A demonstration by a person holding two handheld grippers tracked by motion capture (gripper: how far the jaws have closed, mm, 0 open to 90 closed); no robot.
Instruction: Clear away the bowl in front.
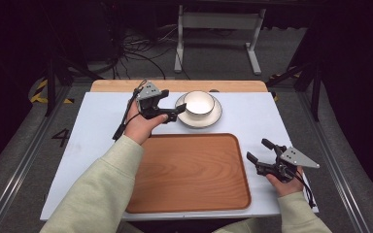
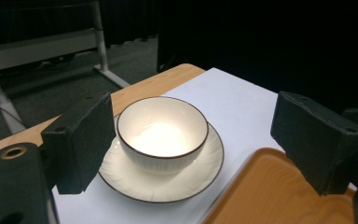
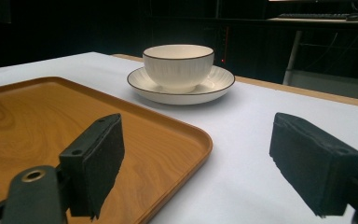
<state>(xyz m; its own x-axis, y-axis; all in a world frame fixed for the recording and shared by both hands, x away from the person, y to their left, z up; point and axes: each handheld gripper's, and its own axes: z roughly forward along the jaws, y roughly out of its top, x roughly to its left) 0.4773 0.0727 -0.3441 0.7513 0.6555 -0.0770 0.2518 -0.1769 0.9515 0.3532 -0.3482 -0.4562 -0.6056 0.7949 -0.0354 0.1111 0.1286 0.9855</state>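
Observation:
A white bowl [image 1: 198, 102] with a dark rim stands upright on a white saucer [image 1: 214, 118] at the back middle of the white table. My left gripper [image 1: 171, 112] is open right beside the saucer's left edge, jaws pointing at it. In the left gripper view the bowl [image 2: 162, 133] and saucer [image 2: 193, 177] lie between and beyond the two pads, untouched. A wooden tray [image 1: 194, 172] lies in front of the saucer. My right gripper [image 1: 260, 151] is open just off the tray's right edge. In the right gripper view the bowl [image 3: 178, 65], saucer [image 3: 212, 86] and tray [image 3: 42, 121] show ahead.
The white table top [image 1: 102, 121] sits on a wooden board whose strip [image 1: 116, 85] shows at the back. Beyond it are a grey floor, cables [image 1: 136, 56] and a white metal stand [image 1: 218, 24]. Dark drapes close off both sides.

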